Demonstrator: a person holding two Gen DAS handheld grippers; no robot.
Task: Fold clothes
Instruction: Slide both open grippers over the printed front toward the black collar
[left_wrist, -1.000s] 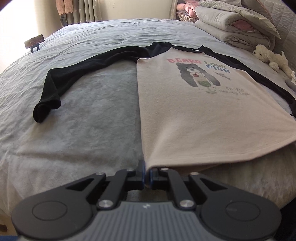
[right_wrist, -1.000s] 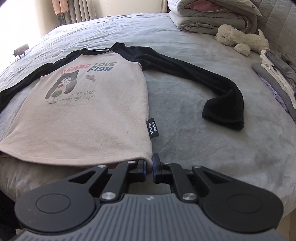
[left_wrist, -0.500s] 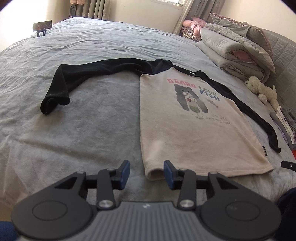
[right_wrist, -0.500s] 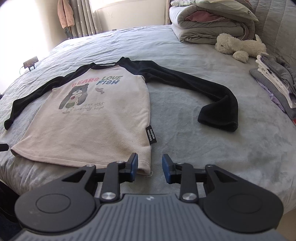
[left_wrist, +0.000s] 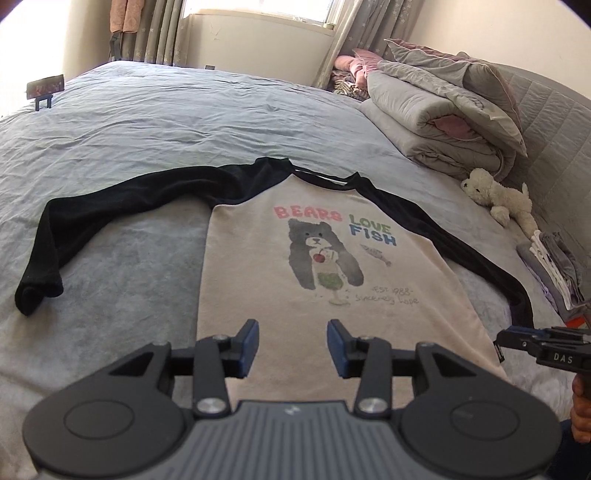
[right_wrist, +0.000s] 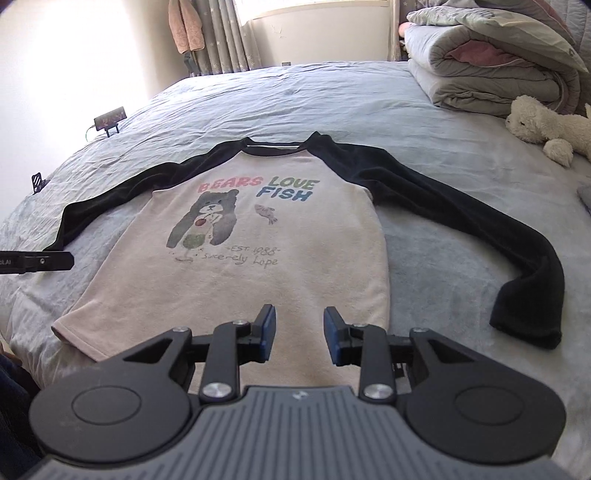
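While shirt (left_wrist: 295, 295) lies flat, left claw (left_wrist: 291, 347), right claw (right_wrist: 300, 334) gape empty; hem hidden.

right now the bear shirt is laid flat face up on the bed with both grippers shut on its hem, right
Not quite. The bear shirt does lie flat, face up, on the bed, but both wrist views show the left gripper and right gripper open, holding nothing.

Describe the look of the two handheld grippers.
Both match. The left gripper and the right gripper each have black linkage arms with silver pivot screws, blue pads on the fingertips, round black side housings and a ribbed grey body. The left-wrist view shows white letters "DAS" on the right gripper's side.
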